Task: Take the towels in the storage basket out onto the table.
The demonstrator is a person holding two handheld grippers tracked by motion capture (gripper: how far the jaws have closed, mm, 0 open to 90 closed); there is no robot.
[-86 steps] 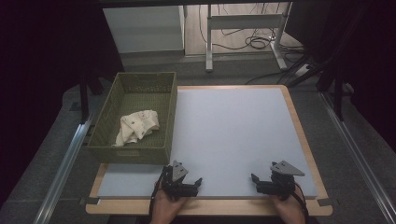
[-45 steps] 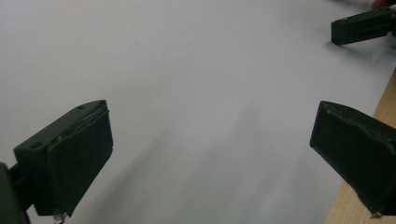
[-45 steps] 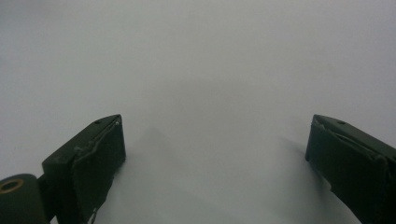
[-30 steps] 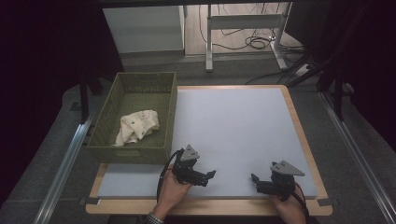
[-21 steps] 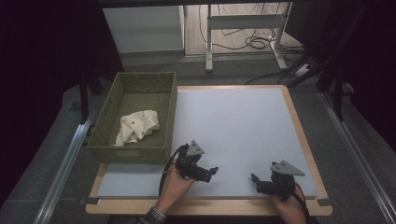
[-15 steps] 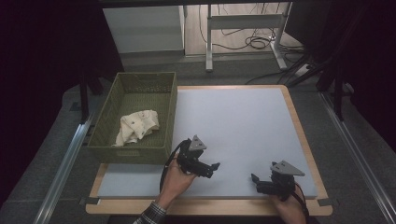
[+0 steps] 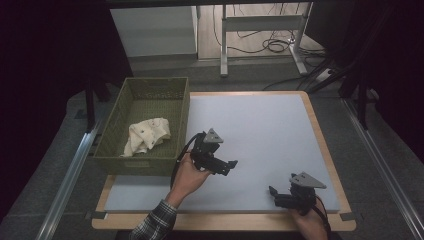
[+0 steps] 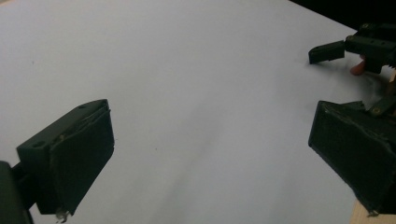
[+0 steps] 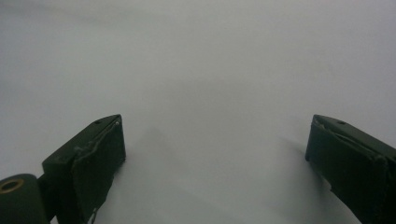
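White sheet (image 7: 260, 135) across the middle of the high view, on a wood-edged table (image 7: 320, 145). Olive woven basket (image 7: 112, 155) at centre left, hanging over the table's left edge, with a crumpled cream cloth (image 7: 146, 136) lying inside on its floor. Just right of the basket's near corner, left gripper (image 7: 231, 164) raised over the sheet in a hand with a plaid cuff, tips pointing toward the right of the frame. Jaws spread wide and empty in the left gripper view, bare sheet between. Lower right, right gripper (image 7: 272, 192) low on the sheet near the front edge, tips pointing left. Jaws likewise wide apart and holding nothing in the right gripper view. Cloth well apart from both grippers.
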